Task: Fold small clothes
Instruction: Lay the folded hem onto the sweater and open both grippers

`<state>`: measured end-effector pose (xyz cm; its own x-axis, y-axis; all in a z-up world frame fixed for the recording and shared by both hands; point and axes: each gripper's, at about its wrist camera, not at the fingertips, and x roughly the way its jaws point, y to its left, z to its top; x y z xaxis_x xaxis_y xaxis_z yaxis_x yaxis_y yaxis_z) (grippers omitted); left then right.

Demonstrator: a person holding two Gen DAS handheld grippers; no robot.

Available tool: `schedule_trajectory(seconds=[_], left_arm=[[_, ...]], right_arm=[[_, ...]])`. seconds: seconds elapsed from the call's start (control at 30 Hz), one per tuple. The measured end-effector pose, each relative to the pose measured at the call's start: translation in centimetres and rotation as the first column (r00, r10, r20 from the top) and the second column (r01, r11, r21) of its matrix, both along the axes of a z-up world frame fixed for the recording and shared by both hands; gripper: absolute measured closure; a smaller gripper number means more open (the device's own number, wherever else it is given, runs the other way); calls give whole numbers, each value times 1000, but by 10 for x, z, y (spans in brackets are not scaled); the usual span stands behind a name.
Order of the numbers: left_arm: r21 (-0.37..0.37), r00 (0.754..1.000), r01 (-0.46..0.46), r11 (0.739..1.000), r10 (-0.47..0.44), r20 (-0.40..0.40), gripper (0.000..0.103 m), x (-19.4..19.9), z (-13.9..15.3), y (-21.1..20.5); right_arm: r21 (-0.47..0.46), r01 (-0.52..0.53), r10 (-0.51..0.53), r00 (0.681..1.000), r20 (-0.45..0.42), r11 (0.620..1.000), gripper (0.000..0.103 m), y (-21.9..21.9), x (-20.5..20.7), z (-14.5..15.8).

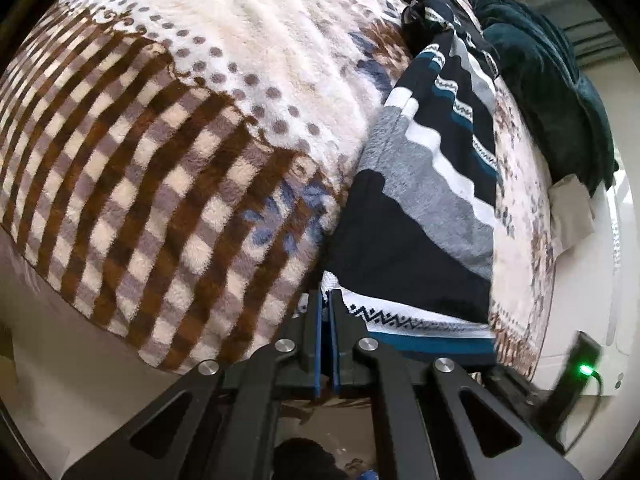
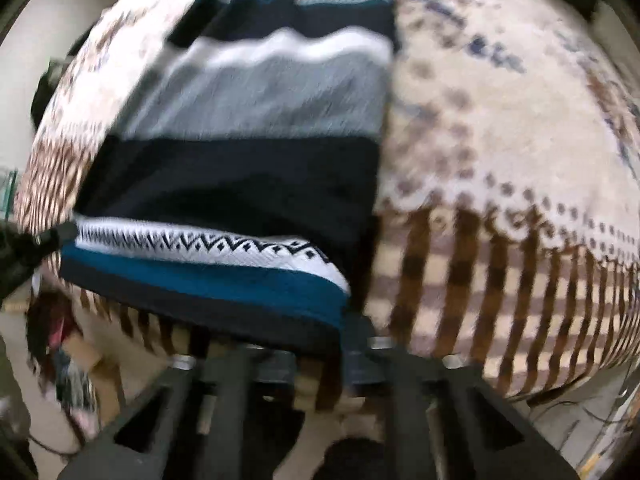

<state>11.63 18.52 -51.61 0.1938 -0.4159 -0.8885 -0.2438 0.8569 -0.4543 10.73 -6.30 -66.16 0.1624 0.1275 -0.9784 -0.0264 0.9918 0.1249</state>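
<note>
Left claw (image 1: 329,300), low centre of its view, is clenched on the near corner of the striped knit garment (image 1: 432,184), which lies flat on the bed's fleece blanket (image 1: 168,152) toward the right. It looks soft, light and limp, best held by hem corners. A dark teal blanket (image 1: 552,92) is heaped at upper right, well clear.

Right claw (image 2: 344,344), blurred, looks closed on the garment's (image 2: 256,128) other hem corner; nothing blocks the fold.
</note>
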Motion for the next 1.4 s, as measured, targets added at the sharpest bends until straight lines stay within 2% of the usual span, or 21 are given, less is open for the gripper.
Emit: schedule_trajectory(seconds=[0.07, 0.17, 0.23, 0.3, 0.37, 0.4, 0.47, 0.5, 0.53, 0.6, 0.67, 0.77, 0.8, 0.83, 0.9, 1.0, 1.1, 1.17, 1.23, 1.4], left_arm=[[11, 1000, 5, 1000, -5, -7, 101, -2, -4, -1], [48, 999, 33, 998, -31, -44, 101, -5, -24, -7], [47, 997, 34, 998, -30, -69, 100, -5, -38, -6], [25, 996, 24, 999, -22, -87, 99, -3, -44, -2], [6, 995, 16, 1000, -15, -97, 97, -3, -42, 2], [-10, 995, 16, 1000, -17, -103, 96, -3, -38, 3], [-25, 995, 10, 1000, -12, -99, 94, -5, -25, 6], [-19, 995, 7, 1000, -9, -96, 81, -5, -20, 7], [-4, 996, 5, 1000, -5, -94, 72, -5, -13, 8], [-41, 998, -3, 999, 0, -56, 45, -1, -2, 10], [-52, 999, -11, 999, 9, -36, 39, 8, 4, 9], [-77, 1000, -25, 997, 24, -9, 39, 27, 14, 5], [-83, 1000, -27, 996, 28, 13, 39, 38, 21, 2], [-92, 999, -21, 996, 24, 32, 39, 48, 28, -2], [-78, 997, -6, 997, 12, 72, 39, 76, 43, -9], [-99, 993, 12, 995, -1, 115, 39, 131, 64, -20], [-118, 986, 38, 992, -18, 163, 39, 187, 83, -32], [-109, 983, 51, 993, -31, 182, 39, 226, 90, -40], [-99, 980, 63, 993, -43, 192, 39, 273, 92, -49], [-20, 979, 93, 995, -88, 183, 39, 376, 73, -77]], right_arm=[[-66, 17, -11, 996, 94, 998, 94, -1, -9, 17], [-131, -17, 34, 992, 125, 991, 95, 3, -24, 23], [-165, -71, 87, 992, 89, 984, 95, 7, -31, 11], [-145, -77, 87, 994, 61, 986, 95, 3, -34, 1], [-117, -76, 80, 996, 30, 990, 95, -1, -28, -3], [-83, -77, 76, 997, -14, 994, 95, -5, -23, -7], [-32, -41, 39, 998, -57, 999, 91, -18, -18, -11], [14, -20, 21, 996, -89, 1000, 84, -25, -15, -10], [59, 11, -3, 992, -129, 998, 81, -33, -14, -9], [136, 81, -57, 984, -169, 987, 80, -52, -15, -1], [180, 121, -88, 979, -181, 976, 76, -66, -17, 7], [213, 206, -172, 971, -165, 955, 60, -86, -23, 21], [221, 226, -191, 967, -167, 949, 53, -90, -24, 24], [220, 252, -219, 962, -166, 942, 52, -95, -24, 28], [233, 284, -252, 954, -160, 930, 51, -103, -22, 36], [216, 331, -302, 940, -156, 919, 51, -109, 6, 56], [302, 388, -369, 921, -121, 871, 51, -122, 49, 87], [329, 398, -398, 915, -73, 856, 50, -129, 78, 112], [358, 395, -412, 911, -29, 846, 38, -136, 110, 128], [373, 369, -394, 919, -9, 851, 38, -145, 218, 114]])
